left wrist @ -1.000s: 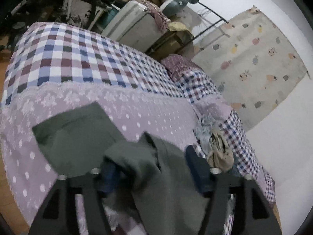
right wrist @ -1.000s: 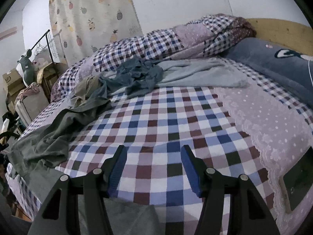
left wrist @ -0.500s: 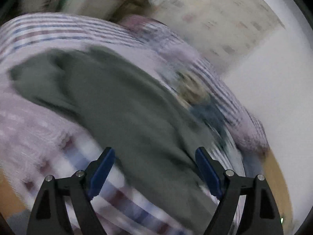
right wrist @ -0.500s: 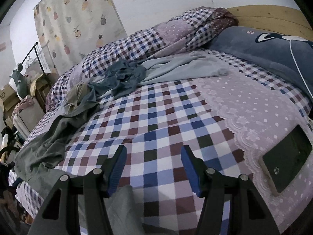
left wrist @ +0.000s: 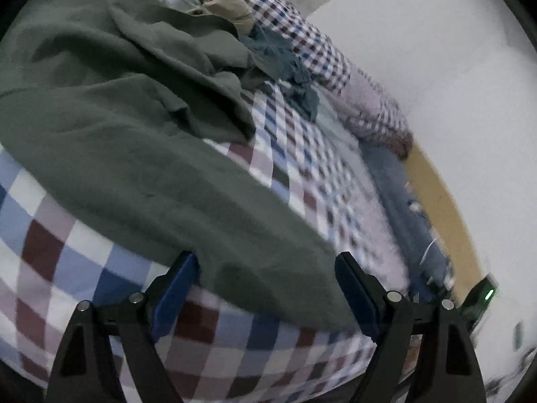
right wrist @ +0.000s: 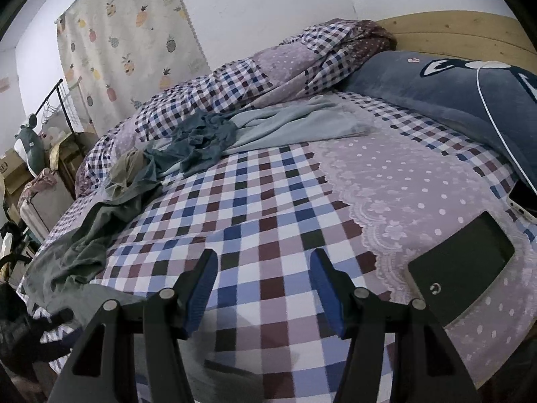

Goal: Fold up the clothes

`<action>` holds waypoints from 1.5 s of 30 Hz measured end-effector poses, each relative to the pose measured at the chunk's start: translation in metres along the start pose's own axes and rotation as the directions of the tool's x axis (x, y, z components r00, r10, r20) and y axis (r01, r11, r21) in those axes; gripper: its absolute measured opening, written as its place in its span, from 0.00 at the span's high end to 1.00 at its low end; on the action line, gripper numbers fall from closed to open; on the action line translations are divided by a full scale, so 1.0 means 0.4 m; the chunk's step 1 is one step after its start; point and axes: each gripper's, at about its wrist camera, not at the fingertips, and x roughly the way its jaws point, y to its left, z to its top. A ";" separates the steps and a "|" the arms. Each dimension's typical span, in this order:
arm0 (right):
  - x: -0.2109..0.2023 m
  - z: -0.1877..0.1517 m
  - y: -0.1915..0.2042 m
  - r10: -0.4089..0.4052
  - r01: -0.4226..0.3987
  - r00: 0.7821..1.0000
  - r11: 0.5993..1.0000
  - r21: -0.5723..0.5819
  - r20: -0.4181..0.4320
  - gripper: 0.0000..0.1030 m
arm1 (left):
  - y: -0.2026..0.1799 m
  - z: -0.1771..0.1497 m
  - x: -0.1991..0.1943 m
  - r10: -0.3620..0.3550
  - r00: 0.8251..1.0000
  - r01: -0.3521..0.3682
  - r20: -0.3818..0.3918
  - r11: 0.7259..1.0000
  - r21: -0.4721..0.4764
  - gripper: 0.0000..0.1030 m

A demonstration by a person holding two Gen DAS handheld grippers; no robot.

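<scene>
A bed (right wrist: 268,221) fills both views, covered by a checked sheet (right wrist: 255,201) in blue, maroon and white with a lilac dotted panel (right wrist: 409,181) edged in lace. A rolled checked quilt (right wrist: 268,77) lies along the wall side. A dark blue pillow (right wrist: 446,90) with a white cartoon print leans on the pale wooden headboard (right wrist: 463,33). A dark tablet (right wrist: 463,265) lies flat on the lilac panel, and a white device (right wrist: 522,201) sits just beside the pillow. A pineapple-print curtain (right wrist: 127,40) hangs on the white wall (right wrist: 285,6). A black metal rack (right wrist: 57,100), a grey plush toy (right wrist: 30,147) and cardboard boxes (right wrist: 13,168) stand past the bed's far end.
</scene>
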 end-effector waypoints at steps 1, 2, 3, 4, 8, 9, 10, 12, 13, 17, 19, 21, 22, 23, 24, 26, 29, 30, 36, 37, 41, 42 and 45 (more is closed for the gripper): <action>0.000 -0.001 -0.001 -0.002 0.002 1.000 1.000 -0.002 -0.001 0.41 | 0.009 0.007 0.000 -0.016 1.000 0.016 0.007 1.000 -0.022 0.16; 0.000 -0.002 -0.002 -0.004 0.004 1.000 1.000 -0.004 -0.001 0.41 | 0.016 0.015 0.001 -0.027 1.000 0.028 0.015 0.999 -0.041 0.17; 0.000 -0.003 -0.002 -0.004 0.004 1.000 1.000 -0.006 -0.001 0.41 | 0.018 0.023 0.003 -0.027 0.999 0.028 0.026 0.998 -0.056 0.21; 0.001 -0.003 -0.001 -0.005 0.005 1.000 1.000 -0.009 -0.001 0.41 | 0.021 0.030 0.004 -0.021 0.999 0.023 0.036 0.997 -0.068 0.24; 0.013 -0.005 0.011 -0.002 0.002 1.000 1.000 -0.021 -0.010 0.41 | 0.044 0.058 -0.009 0.045 0.996 -0.039 0.072 0.996 -0.075 0.85; 0.018 -0.006 0.017 -0.002 0.002 1.000 1.000 -0.026 -0.013 0.41 | 0.051 0.067 -0.015 0.056 0.995 -0.050 0.083 0.996 -0.077 0.94; 0.022 -0.007 0.022 -0.002 0.001 1.000 0.999 -0.032 -0.017 0.41 | 0.059 0.075 -0.022 0.067 0.993 -0.060 0.094 0.995 -0.079 0.96; 0.033 -0.008 0.039 0.002 -0.003 1.000 0.999 -0.046 -0.022 0.41 | 0.073 0.092 -0.034 0.089 0.989 -0.080 0.116 0.993 -0.084 0.98; 0.038 -0.009 0.048 0.005 -0.006 1.000 0.999 -0.053 -0.025 0.41 | 0.080 0.100 -0.041 0.101 0.987 -0.090 0.126 0.992 -0.087 0.98; 0.057 -0.012 0.081 0.019 -0.021 0.999 0.997 -0.070 -0.037 0.41 | 0.125 0.151 -0.110 0.147 0.964 -0.122 0.222 0.985 -0.125 0.99; 0.067 -0.012 0.096 0.028 -0.031 0.999 0.997 -0.077 -0.042 0.41 | 0.165 0.189 -0.166 0.177 0.939 -0.130 0.294 0.976 -0.173 0.99; 0.074 -0.013 0.111 0.038 -0.042 0.998 0.996 -0.083 -0.046 0.41 | 0.218 0.222 -0.236 0.235 0.900 -0.151 0.367 0.958 -0.242 0.99; 0.078 -0.013 0.118 0.043 -0.047 0.998 0.995 -0.086 -0.047 0.41 | 0.248 0.238 -0.275 0.272 0.874 -0.164 0.402 0.945 -0.283 0.99; 0.081 -0.013 0.125 0.048 -0.052 0.998 0.995 -0.088 -0.047 0.41 | 0.277 0.251 -0.314 0.316 0.843 -0.183 0.434 0.929 -0.322 0.99; 0.084 -0.012 0.131 0.053 -0.058 0.997 0.994 -0.089 -0.048 0.41 | 0.301 0.260 -0.351 0.381 0.800 -0.226 0.463 0.907 -0.355 0.99; 0.093 -0.011 0.144 0.063 -0.067 0.997 0.994 -0.089 -0.052 0.41 | 0.348 0.277 -0.425 0.499 0.701 -0.300 0.510 0.855 -0.423 0.99; 0.105 -0.011 0.166 0.078 -0.083 0.995 0.992 -0.092 -0.058 0.41 | 0.384 0.284 -0.490 0.592 0.603 -0.366 0.535 0.801 -0.474 0.98; 0.110 -0.011 0.176 0.083 -0.089 0.995 0.991 -0.096 -0.060 0.41 | 0.392 0.286 -0.494 0.612 0.589 -0.385 0.528 0.787 -0.482 0.98; 0.141 -0.019 0.242 0.119 -0.128 0.990 0.984 -0.127 -0.076 0.41 | 0.438 0.283 -0.419 0.575 0.717 -0.367 0.395 0.793 -0.487 0.84; 0.146 -0.020 0.252 0.124 -0.133 0.989 0.982 -0.133 -0.079 0.41 | 0.444 0.277 -0.412 0.542 0.751 -0.334 0.379 0.805 -0.490 0.80; 0.162 -0.028 0.286 0.139 -0.151 0.986 0.976 -0.154 -0.088 0.41 | 0.439 0.237 -0.408 0.421 0.823 -0.204 0.381 0.845 -0.494 0.26; 0.164 -0.029 0.292 0.142 -0.155 0.986 0.976 -0.155 -0.089 0.41 | 0.435 0.224 -0.409 0.414 0.828 -0.196 0.378 0.845 -0.497 0.20; 0.172 -0.031 0.307 0.154 -0.167 0.984 0.974 -0.155 -0.092 0.41 | 0.432 0.192 -0.405 0.368 0.855 -0.154 0.365 0.853 -0.499 0.20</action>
